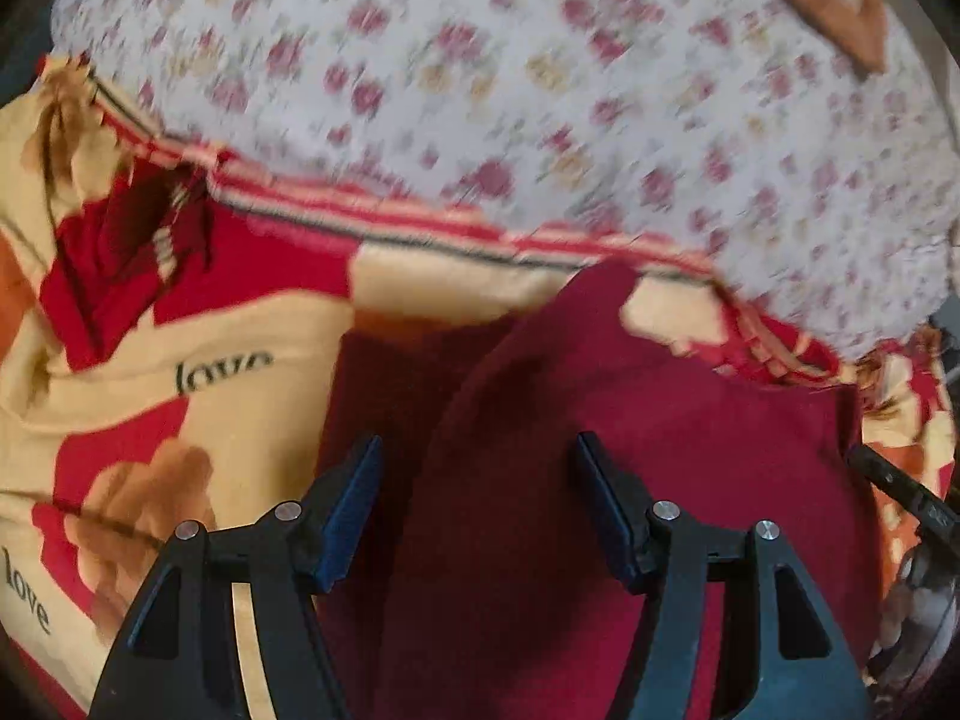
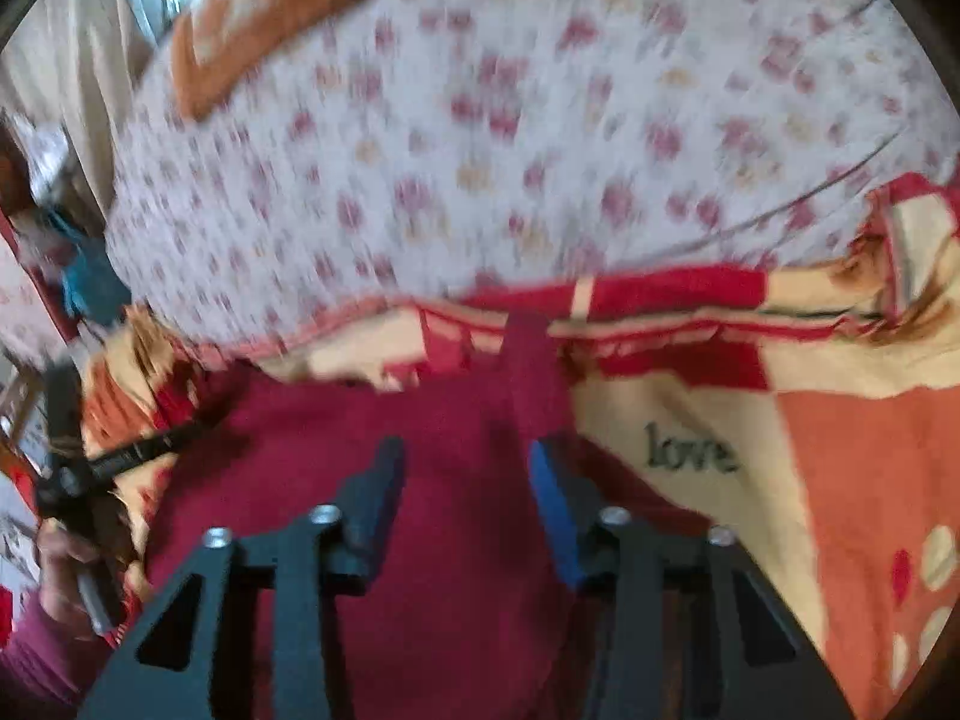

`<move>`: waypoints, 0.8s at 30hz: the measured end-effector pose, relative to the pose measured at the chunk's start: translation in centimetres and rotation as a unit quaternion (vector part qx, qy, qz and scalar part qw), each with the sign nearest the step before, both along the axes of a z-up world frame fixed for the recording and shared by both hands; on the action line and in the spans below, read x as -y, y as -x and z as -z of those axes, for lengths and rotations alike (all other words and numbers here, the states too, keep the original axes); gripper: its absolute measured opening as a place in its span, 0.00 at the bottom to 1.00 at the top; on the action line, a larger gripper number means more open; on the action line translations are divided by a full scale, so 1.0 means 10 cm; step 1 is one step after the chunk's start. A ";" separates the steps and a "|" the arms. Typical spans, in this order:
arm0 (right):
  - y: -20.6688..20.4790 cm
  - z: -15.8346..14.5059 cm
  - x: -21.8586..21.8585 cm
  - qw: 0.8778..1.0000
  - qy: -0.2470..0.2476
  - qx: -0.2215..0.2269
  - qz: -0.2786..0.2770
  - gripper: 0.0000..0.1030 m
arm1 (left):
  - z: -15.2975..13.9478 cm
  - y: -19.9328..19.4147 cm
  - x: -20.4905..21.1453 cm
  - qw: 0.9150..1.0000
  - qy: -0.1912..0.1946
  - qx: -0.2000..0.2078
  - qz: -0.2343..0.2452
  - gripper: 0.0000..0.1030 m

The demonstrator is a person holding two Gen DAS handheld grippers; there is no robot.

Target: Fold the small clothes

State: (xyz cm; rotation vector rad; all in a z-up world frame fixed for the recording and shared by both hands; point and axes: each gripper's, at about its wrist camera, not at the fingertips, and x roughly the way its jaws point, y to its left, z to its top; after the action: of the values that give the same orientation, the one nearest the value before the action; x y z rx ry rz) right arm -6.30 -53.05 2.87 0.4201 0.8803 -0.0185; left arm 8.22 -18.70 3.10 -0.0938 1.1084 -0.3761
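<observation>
A dark red garment (image 1: 540, 420) lies on a cream and red "love" blanket (image 1: 180, 420). A raised fold of it runs between my left gripper's fingers. My left gripper (image 1: 478, 450) is open over the cloth, its jaws wide apart. In the right wrist view the same red garment (image 2: 360, 432) lies under my right gripper (image 2: 468, 456), which is open with a narrow strip of the cloth rising beyond its tips. The blanket (image 2: 750, 420) lies to the right. Both views are blurred by motion.
A white floral sheet (image 1: 540, 90) covers the bed behind the blanket, with an orange patterned cloth (image 1: 840, 12) at the far edge. The other gripper (image 2: 120, 456) and the person's hand (image 2: 60, 576) show at the left of the right wrist view.
</observation>
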 end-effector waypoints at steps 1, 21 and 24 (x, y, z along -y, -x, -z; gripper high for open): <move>-0.08 0.13 0.03 1.000 0.004 -0.021 0.010 0.40 | 0.06 0.00 -0.02 1.000 -0.001 -0.004 0.003 0.42; 1.33 0.00 -0.41 0.996 -0.030 -0.033 -0.082 0.48 | -0.27 1.05 -0.70 0.994 0.087 -0.004 0.059 0.42; 1.30 0.17 -0.51 0.994 -0.027 -0.048 -0.089 0.24 | -0.18 1.09 -0.77 0.994 0.090 -0.020 0.051 0.42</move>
State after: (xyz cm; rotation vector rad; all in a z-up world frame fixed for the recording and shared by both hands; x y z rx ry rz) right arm -19.27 -48.00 1.13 0.3912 1.0128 0.1504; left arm -2.72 -11.03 4.85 -0.2049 1.1202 -0.5676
